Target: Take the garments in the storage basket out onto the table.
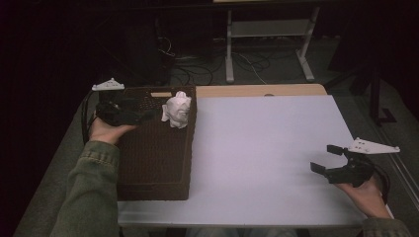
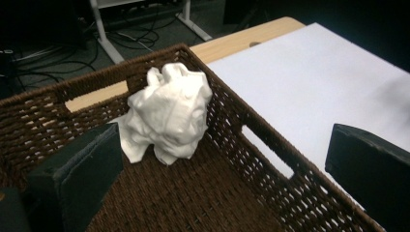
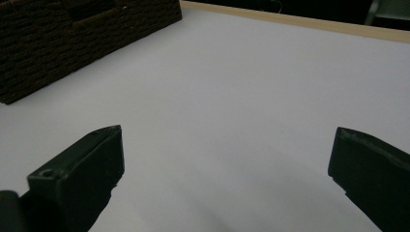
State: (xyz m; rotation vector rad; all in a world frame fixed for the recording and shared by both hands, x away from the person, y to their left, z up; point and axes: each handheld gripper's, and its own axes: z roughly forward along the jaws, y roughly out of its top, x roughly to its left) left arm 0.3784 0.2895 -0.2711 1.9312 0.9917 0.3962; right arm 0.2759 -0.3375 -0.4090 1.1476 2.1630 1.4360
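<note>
A crumpled white cloth (image 2: 167, 112) sat in the far right corner of the wicker basket (image 1: 154, 163), the left gripper (image 2: 217, 169) gaping just before it, while the right gripper (image 1: 330, 159) hovered wide open over the bare white tabletop (image 1: 257, 148), well apart.

The wicker basket (image 1: 155, 148) is dark brown with an open woven pattern, and the crumpled cloth (image 1: 176, 109) is plain white. The table mat (image 1: 267, 148) is pale lavender-white, the table edge (image 1: 257, 90) light wood. Both sleeves (image 1: 91, 192) are olive green.
</note>
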